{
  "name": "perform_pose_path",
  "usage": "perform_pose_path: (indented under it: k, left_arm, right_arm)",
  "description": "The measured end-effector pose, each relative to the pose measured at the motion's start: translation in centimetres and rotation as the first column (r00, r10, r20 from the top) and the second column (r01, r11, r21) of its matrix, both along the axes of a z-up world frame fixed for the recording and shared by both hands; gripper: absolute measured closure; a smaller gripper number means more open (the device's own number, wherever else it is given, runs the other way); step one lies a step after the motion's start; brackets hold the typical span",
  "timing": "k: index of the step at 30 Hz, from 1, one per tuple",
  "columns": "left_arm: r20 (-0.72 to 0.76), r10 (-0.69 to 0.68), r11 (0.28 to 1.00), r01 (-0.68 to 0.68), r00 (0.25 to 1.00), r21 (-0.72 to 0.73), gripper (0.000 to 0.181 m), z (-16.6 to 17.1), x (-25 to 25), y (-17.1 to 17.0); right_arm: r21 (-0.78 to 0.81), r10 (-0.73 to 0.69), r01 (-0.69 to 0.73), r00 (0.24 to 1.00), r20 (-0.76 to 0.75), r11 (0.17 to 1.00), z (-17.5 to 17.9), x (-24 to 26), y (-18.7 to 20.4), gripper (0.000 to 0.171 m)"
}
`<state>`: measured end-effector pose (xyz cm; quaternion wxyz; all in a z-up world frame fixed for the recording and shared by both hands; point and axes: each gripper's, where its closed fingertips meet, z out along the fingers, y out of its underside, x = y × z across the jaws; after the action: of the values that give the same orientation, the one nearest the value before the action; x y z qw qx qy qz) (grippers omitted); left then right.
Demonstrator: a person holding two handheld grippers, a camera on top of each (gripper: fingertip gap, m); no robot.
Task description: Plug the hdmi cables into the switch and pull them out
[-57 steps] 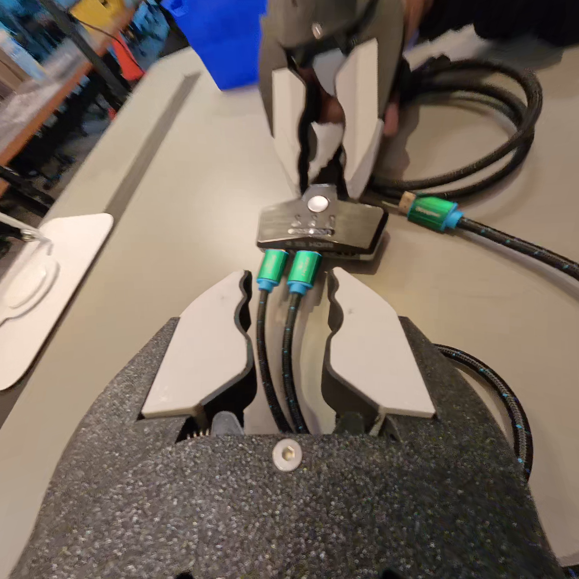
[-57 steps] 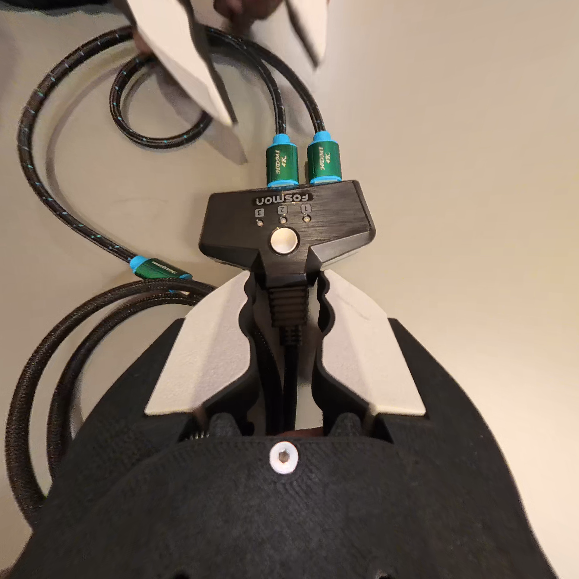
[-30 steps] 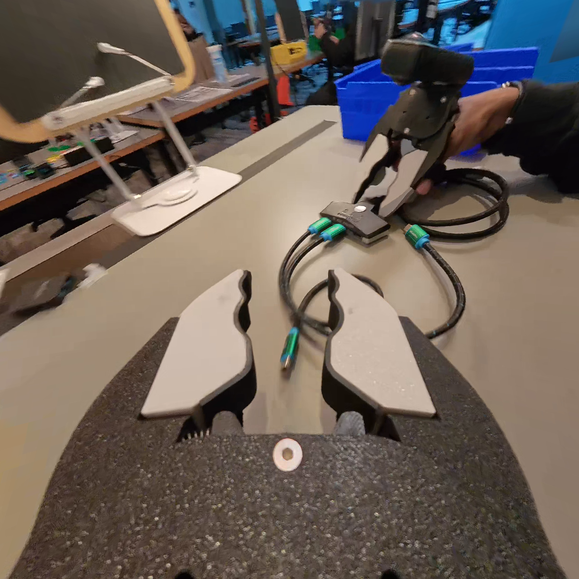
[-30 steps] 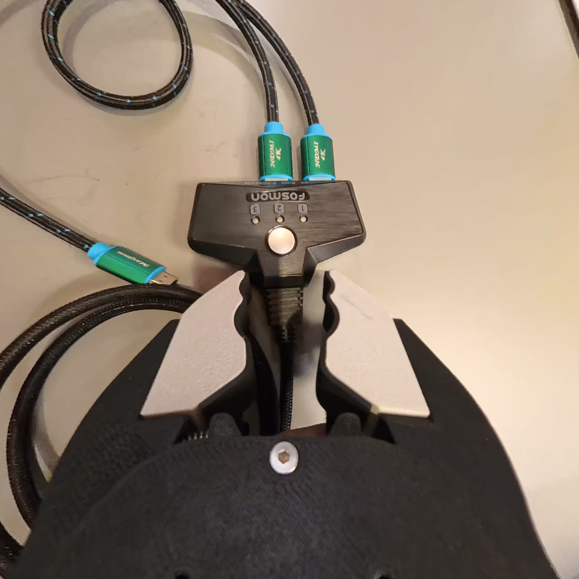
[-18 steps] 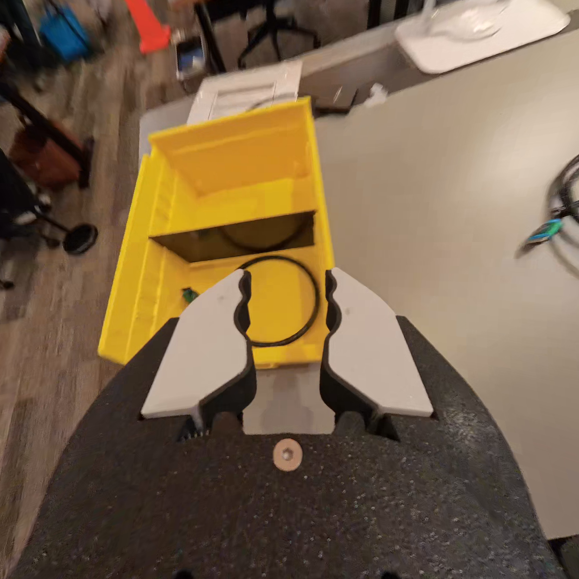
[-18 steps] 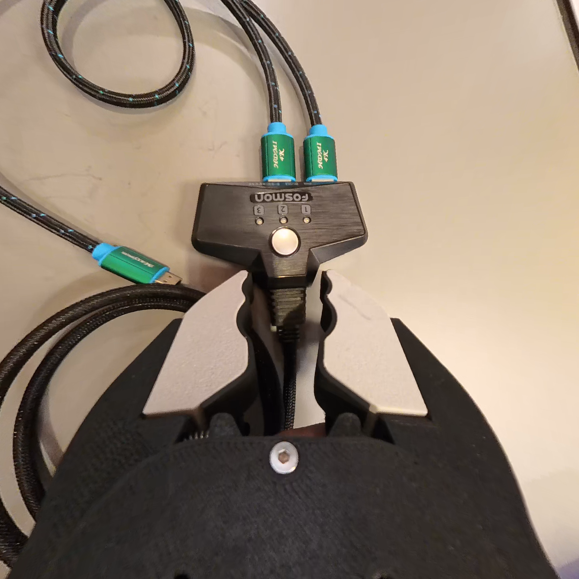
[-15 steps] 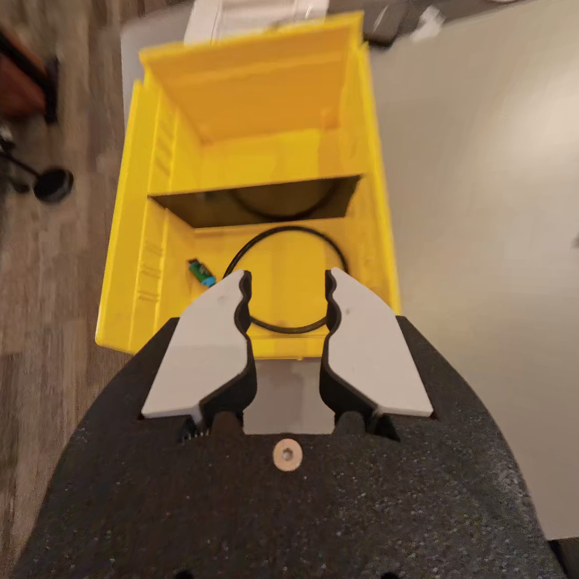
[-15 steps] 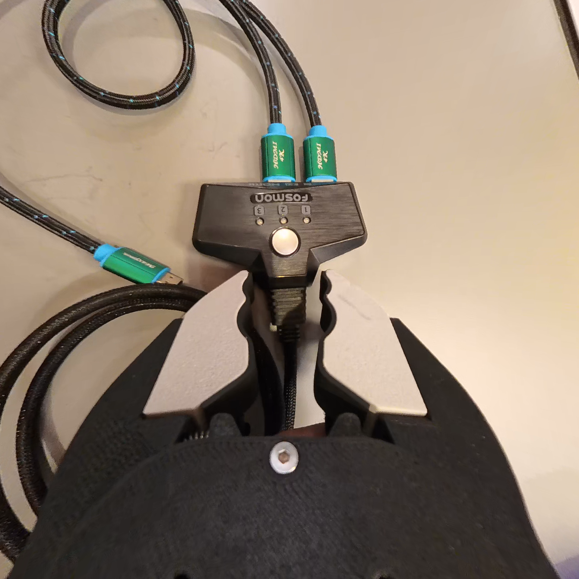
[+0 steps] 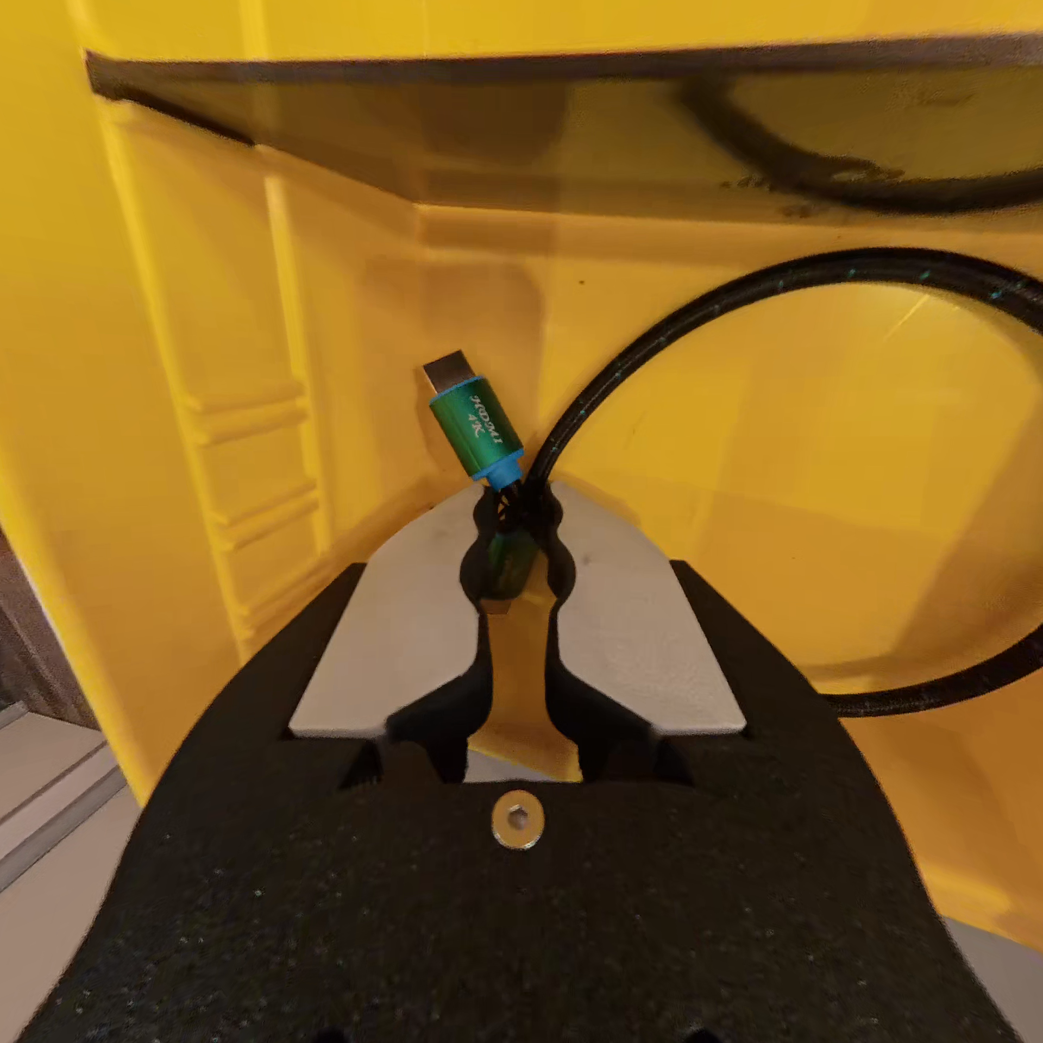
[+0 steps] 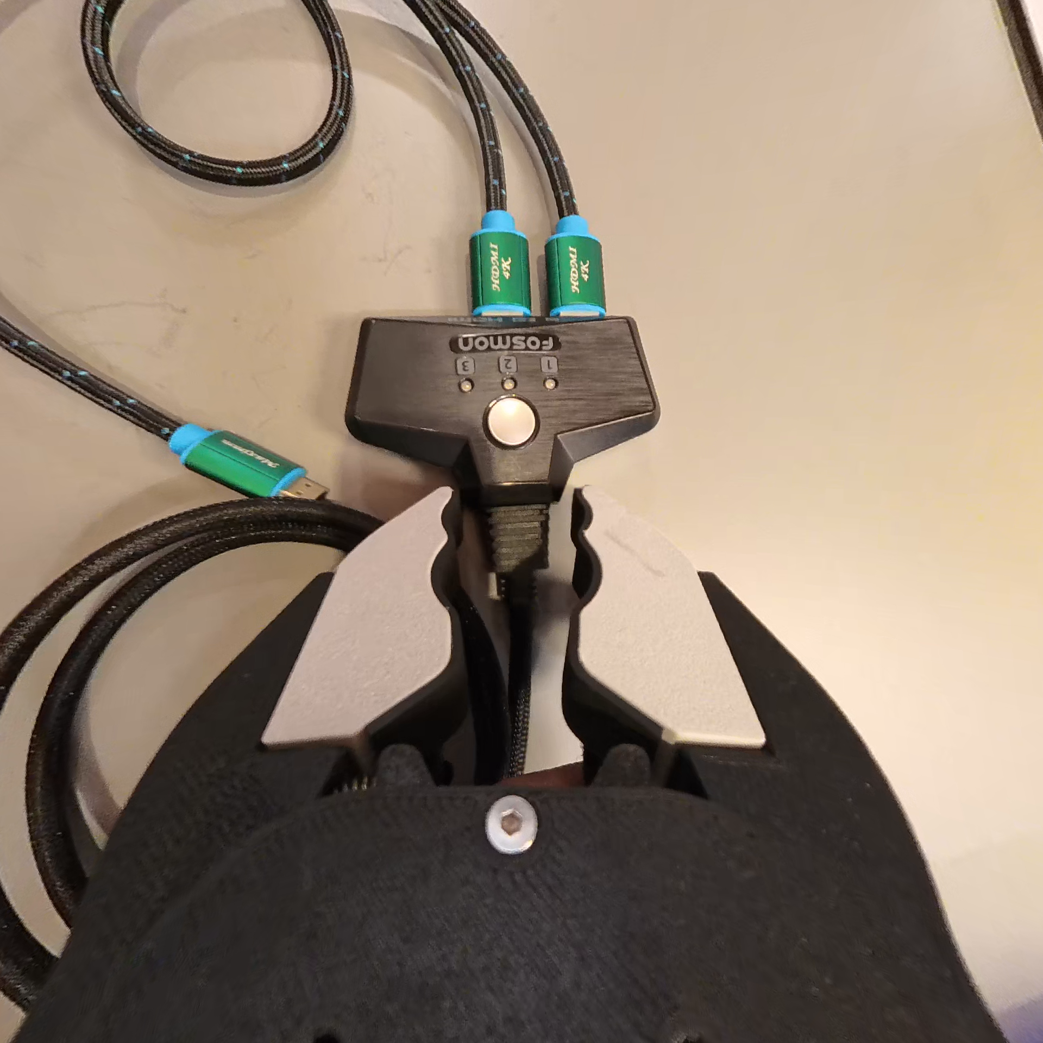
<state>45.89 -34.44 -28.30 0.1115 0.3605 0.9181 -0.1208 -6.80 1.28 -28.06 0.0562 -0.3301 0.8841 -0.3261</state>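
While your left gripper (image 9: 516, 502) sits inside the yellow bin (image 9: 169, 338), its tips are pinched tight on a braided HDMI cable (image 9: 705, 316) where it crosses itself; one green plug (image 9: 474, 432) sticks up past the tips. Your right gripper (image 10: 513, 496) is spread, straddling the switch (image 10: 502, 389) tail without gripping it. Switch lies flat on the beige table (image 10: 818, 282), two green plugs (image 10: 499, 276) seated, a third plug (image 10: 240, 463) loose beside it.

Yellow bin (image 9: 186, 350) walls and dark divider (image 9: 508, 73) hem the left tongs (image 9: 516, 511).
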Motion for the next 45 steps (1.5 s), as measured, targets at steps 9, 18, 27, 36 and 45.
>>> perform_pose_path:
  k: [9,18,27,36,45]
  left_arm:
    - [-0.042,-0.123,0.933,0.102,0.991,-0.346,0.169,7.2,-0.7,-1.3]
    - [-0.138,-0.554,0.621,0.297,0.821,-0.725,0.169,26.2,-10.3,6.0]
    - [-0.450,-0.893,0.268,0.802,-0.001,-0.534,0.169,14.4,-35.3,25.3]
    - [-0.589,-0.788,0.025,0.946,-0.180,-0.323,0.169,5.4,-43.7,36.9]
    - [-0.607,-0.767,-0.016,0.951,-0.210,-0.309,0.169,3.2,-43.3,38.8]
  right_arm:
    - [-0.013,0.006,-0.006,1.000,0.020,1.000,0.1,-0.3,0.0,0.134]
    - [-0.027,0.011,-0.011,1.000,0.005,1.000,0.5,-0.4,0.1,0.133]
    - [-0.082,0.050,-0.050,0.999,0.002,0.995,2.4,-0.1,1.1,0.133]
    - [-0.330,0.274,-0.174,0.918,0.287,0.928,7.9,5.6,2.6,0.127]
    - [-0.286,0.354,-0.274,0.891,0.284,0.918,5.6,8.8,3.0,0.130]
